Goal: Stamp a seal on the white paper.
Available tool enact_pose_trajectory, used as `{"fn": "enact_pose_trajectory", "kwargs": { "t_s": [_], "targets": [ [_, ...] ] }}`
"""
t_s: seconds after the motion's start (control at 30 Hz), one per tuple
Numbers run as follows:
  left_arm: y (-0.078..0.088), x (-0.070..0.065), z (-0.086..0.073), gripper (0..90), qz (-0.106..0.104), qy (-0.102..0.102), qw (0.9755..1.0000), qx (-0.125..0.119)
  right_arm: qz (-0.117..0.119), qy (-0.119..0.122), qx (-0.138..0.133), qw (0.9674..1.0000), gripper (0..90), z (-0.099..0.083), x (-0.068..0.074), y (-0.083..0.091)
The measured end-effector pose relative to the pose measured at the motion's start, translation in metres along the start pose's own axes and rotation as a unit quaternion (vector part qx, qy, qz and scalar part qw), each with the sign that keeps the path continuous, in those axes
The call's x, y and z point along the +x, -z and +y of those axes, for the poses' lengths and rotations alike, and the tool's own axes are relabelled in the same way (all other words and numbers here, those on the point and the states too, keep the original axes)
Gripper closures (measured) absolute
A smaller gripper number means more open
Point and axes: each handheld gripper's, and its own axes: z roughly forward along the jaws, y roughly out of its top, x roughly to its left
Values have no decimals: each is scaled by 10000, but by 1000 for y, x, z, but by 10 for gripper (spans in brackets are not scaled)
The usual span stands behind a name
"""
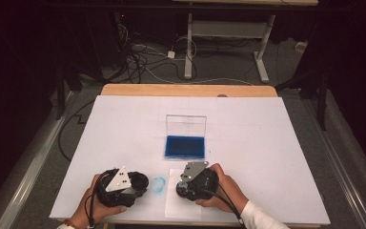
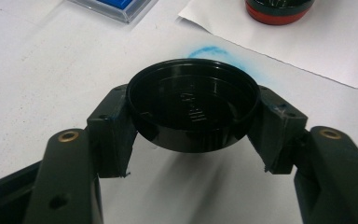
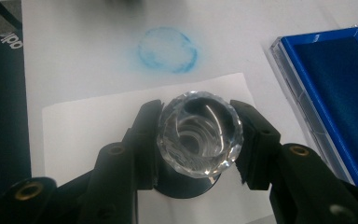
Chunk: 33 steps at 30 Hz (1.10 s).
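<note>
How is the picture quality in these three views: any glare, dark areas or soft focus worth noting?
High view: white table evenly bright, surrounding floor falls to near black, grippers small and soft. Left gripper view: black cap fairly sharp with a faint sheen, near jaws blurred, shadow below the cap. Right gripper view: clear faceted knob throws bright glints; blue ink pad saturated, edges slightly soft.

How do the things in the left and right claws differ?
The left claw grips a black cap; the right claw grips a clear faceted stamp handle. The cap is opaque, wide and shallow, its hollow side showing; the handle is see-through and narrower, with a dark base below it. The cap hangs over bare table; the handle stands over the paper sheet. Both are round and clamped from two sides.
</note>
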Motion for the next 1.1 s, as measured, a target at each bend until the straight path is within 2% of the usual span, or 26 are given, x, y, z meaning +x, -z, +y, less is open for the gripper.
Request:
{"fn": "enact_pose_trajectory", "kwargs": {
  "t_s": [0.23, 0.4, 0.53, 0.63, 0.73, 1.1],
  "targets": [
    [1, 1, -1, 367, -2, 19, 10000, -14, -145, 112, 79, 9998, 572, 2, 4, 0],
    [1, 2, 0, 367, 14, 24, 10000, -35, -125, 17, 95, 9999, 572, 3, 3, 0],
    [3, 2, 1, 367, 31, 24, 10000, -68, 51, -275, -126, 9995, 572, 2, -4, 4],
    [2, 3, 0, 367, 21, 33, 10000, -54, 69, -288, -327, 9990, 572, 5, -6, 13],
    [2, 2, 0, 367, 16, 37, 10000, -66, -26, -310, -499, 9983, 572, 8, -6, 20],
    [1, 2, 1, 367, 42, 30, 10000, -75, -188, -365, -849, 9955, 572, 8, -12, 45]
  ]
}}
